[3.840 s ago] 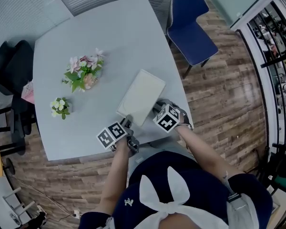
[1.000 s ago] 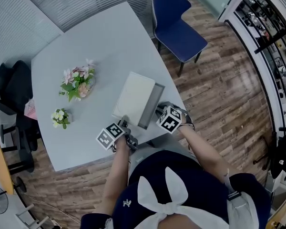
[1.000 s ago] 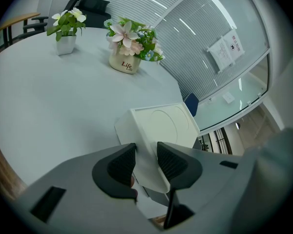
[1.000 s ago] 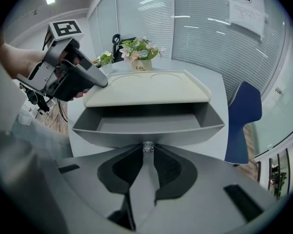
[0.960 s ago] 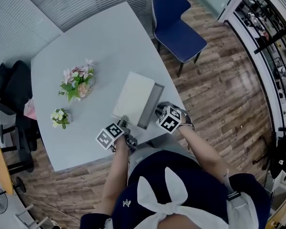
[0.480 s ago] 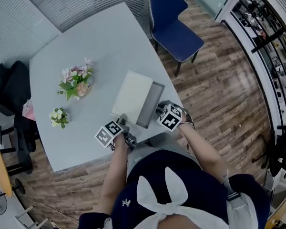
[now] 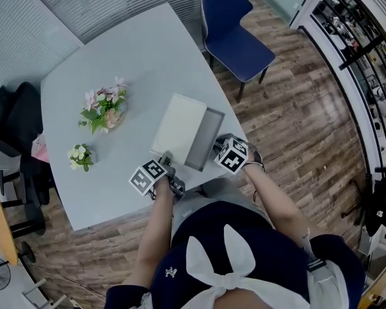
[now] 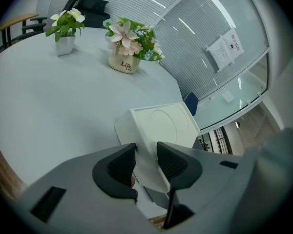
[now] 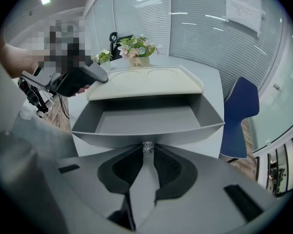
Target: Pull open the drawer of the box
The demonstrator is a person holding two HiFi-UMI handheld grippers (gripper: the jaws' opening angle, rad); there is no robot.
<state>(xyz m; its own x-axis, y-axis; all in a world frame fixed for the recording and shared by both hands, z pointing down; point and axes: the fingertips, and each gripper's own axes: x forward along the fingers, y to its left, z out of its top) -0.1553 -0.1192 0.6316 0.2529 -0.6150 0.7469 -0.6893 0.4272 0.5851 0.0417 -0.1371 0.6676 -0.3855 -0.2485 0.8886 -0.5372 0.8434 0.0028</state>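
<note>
A white box [image 7: 179, 129] lies near the table's front edge, its grey drawer [image 7: 206, 140] slid out to the right. The left gripper [image 7: 164, 161] is shut on the box's near corner. In the left gripper view the box [image 8: 161, 126] sits between both pads of the left gripper [image 8: 145, 160]. My right gripper [image 7: 217, 148] is at the drawer's front. The right gripper view shows the empty drawer [image 9: 146, 118] and its small clear knob [image 9: 147, 146], with the right gripper [image 9: 147, 152] shut on it.
A pot of pink flowers [image 7: 106, 108] and a small pot of white flowers [image 7: 81, 154] stand on the table's left half. A blue chair [image 7: 235, 34] is beyond the right edge and a black chair [image 7: 13, 118] at the left. The table edge [image 7: 199, 184] is close to both grippers.
The drawer was shut at the earliest frame and now stands out of the box. Over the last second the right gripper drew it a little farther right. The left gripper stayed on the box.
</note>
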